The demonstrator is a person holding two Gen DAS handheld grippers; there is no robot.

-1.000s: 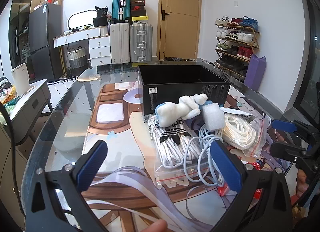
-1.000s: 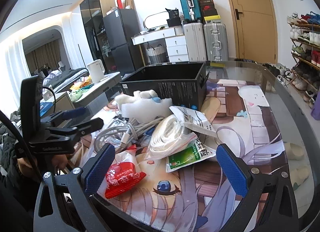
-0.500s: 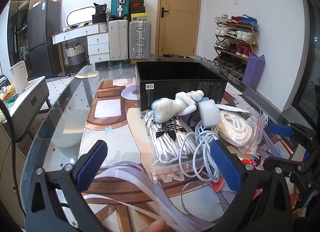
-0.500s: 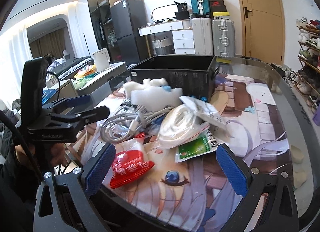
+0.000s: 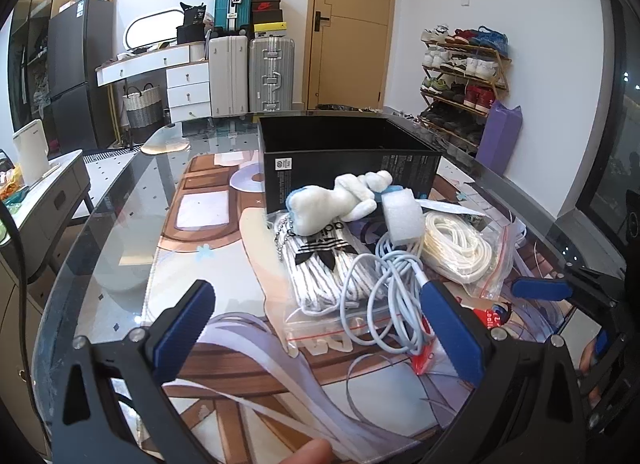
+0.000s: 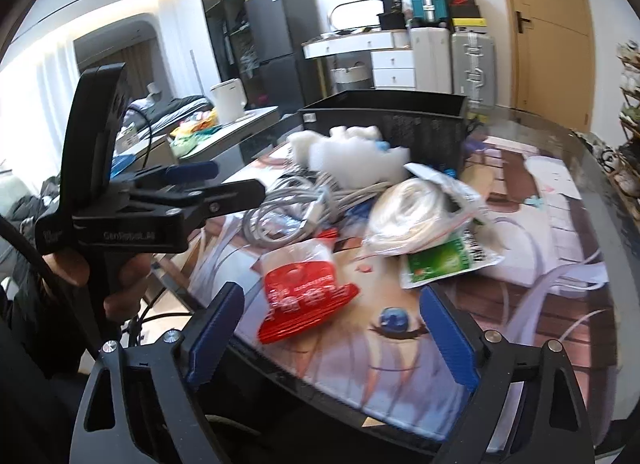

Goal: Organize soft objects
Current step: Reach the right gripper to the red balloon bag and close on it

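Observation:
A heap of soft things lies on the printed mat before an open black box [image 5: 348, 160]: a white plush toy [image 5: 340, 200], a white foam block [image 5: 402, 216], a bag of white laces [image 5: 328, 268], a coiled white cable [image 5: 384, 296] and a bag of white rope [image 5: 456, 248]. My left gripper [image 5: 318, 328] hovers open, short of the laces bag and cable. My right gripper [image 6: 332, 328] points at a red packet [image 6: 304, 296]; its jaws are closing, and the packet lies just beyond the pads, untouched. A green packet [image 6: 440, 260] sits under the rope bag [image 6: 416, 216].
The glass table's curved edge [image 5: 120, 192] runs along the left. The left gripper [image 6: 192, 184], held in a hand, shows at the left of the right wrist view. Suitcases [image 5: 248, 72], drawers and a shoe rack [image 5: 464, 72] stand by the far walls.
The right gripper has come lower and nearer the red packet, and its fingers have narrowed. The left gripper's view is almost unchanged.

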